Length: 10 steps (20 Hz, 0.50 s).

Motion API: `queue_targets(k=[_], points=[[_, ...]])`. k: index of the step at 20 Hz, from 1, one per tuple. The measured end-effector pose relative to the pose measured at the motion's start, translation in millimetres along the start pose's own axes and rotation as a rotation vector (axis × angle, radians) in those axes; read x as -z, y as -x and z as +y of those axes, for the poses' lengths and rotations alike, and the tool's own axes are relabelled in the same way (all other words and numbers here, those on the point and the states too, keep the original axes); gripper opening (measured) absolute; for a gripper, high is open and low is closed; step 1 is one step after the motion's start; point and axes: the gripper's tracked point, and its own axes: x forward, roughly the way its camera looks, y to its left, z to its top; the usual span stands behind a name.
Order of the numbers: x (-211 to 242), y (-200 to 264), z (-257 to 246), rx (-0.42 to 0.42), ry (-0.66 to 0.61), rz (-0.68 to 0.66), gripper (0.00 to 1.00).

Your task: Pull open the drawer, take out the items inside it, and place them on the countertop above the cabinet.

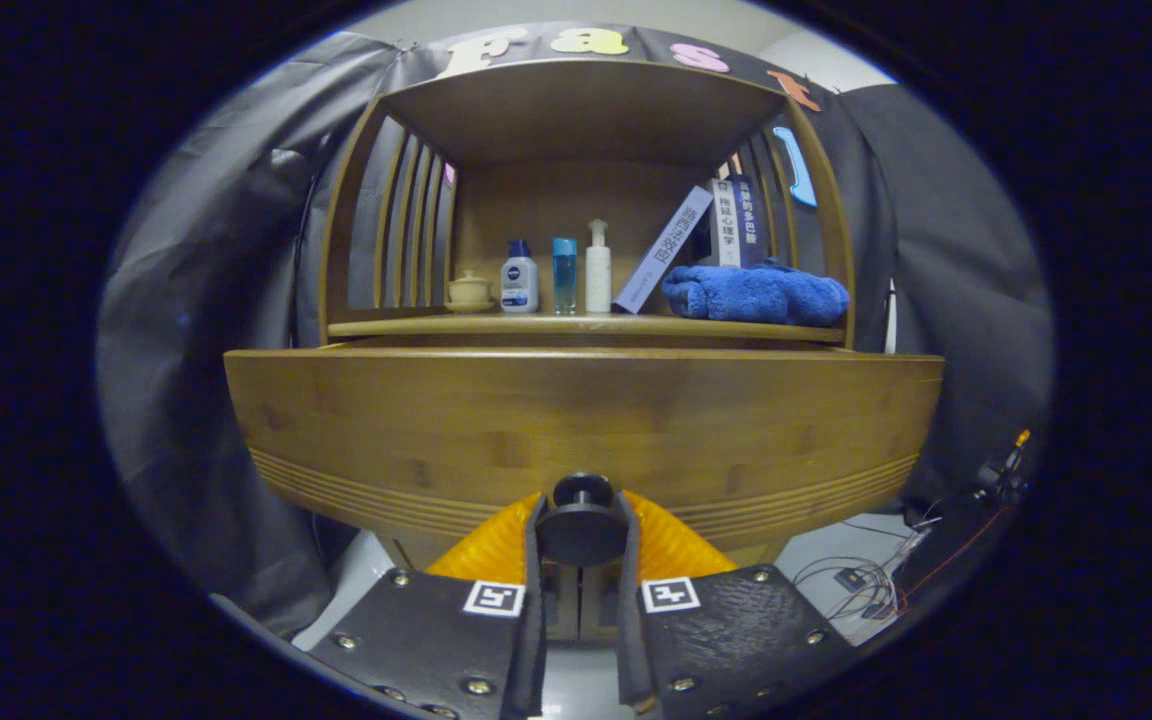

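Observation:
The wooden drawer front (576, 430) of the cabinet stands close ahead of me, pulled out a little from the cabinet body. Its dark round knob (582, 522) sits between my fingers, and my gripper (582, 530) is shut on it. The inside of the drawer is hidden behind the front panel. Above it runs the countertop (386, 327) under an open wooden shelf frame.
On the countertop stand a small lidded cup (468, 291), three bottles (563, 275), leaning books (696, 245) and a blue towel (754, 293). Black cloth hangs on both sides. Cables (866, 580) lie on the floor at the lower right.

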Motion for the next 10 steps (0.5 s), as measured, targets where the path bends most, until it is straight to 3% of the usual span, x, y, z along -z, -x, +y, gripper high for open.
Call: queue_targets(k=[10], points=[[11.9, 50.3, 6.9, -0.023, -0.049, 0.018, 0.29]])
